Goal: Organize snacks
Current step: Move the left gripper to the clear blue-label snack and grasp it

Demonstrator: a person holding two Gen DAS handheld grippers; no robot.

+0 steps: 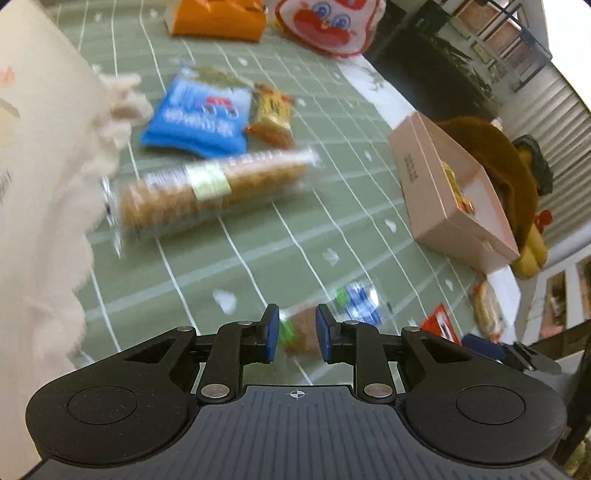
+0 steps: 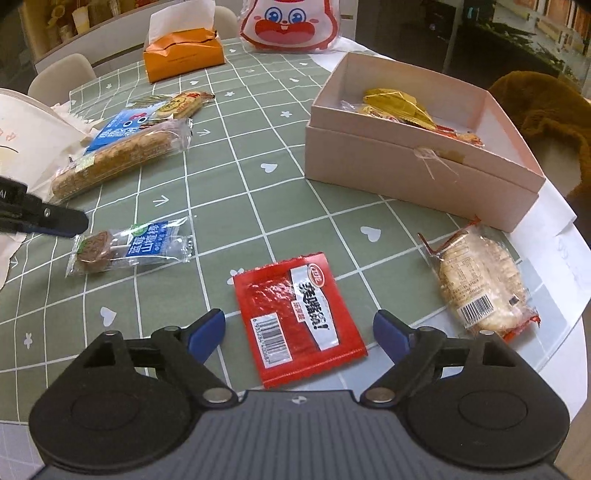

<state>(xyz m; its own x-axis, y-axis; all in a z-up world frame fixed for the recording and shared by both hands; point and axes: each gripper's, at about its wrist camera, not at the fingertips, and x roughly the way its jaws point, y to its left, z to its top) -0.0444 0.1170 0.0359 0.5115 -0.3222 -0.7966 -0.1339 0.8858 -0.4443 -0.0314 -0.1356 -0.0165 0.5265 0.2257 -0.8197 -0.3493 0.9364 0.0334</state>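
My left gripper (image 1: 296, 334) hovers just above a clear packet with a brown round snack and blue label (image 1: 299, 330); its jaws stand partly open on either side of the packet, not clamped. That packet lies on the table in the right wrist view (image 2: 129, 247), with the left gripper's tip (image 2: 62, 223) beside it. My right gripper (image 2: 299, 332) is wide open over a red foil packet (image 2: 299, 321). A pale rice-cracker packet (image 2: 484, 280) lies to its right. The open pink box (image 2: 406, 162) holds gold and red snacks (image 2: 399, 105).
A long biscuit sleeve (image 1: 210, 192), a blue packet (image 1: 201, 114) and a small yellow packet (image 1: 271, 114) lie further back. An orange tissue pack (image 2: 183, 55), a rabbit-face bag (image 2: 290, 26), a cream fabric bag (image 1: 44, 184) and a brown plush toy (image 2: 550, 110) surround the green checked tablecloth (image 2: 258, 192).
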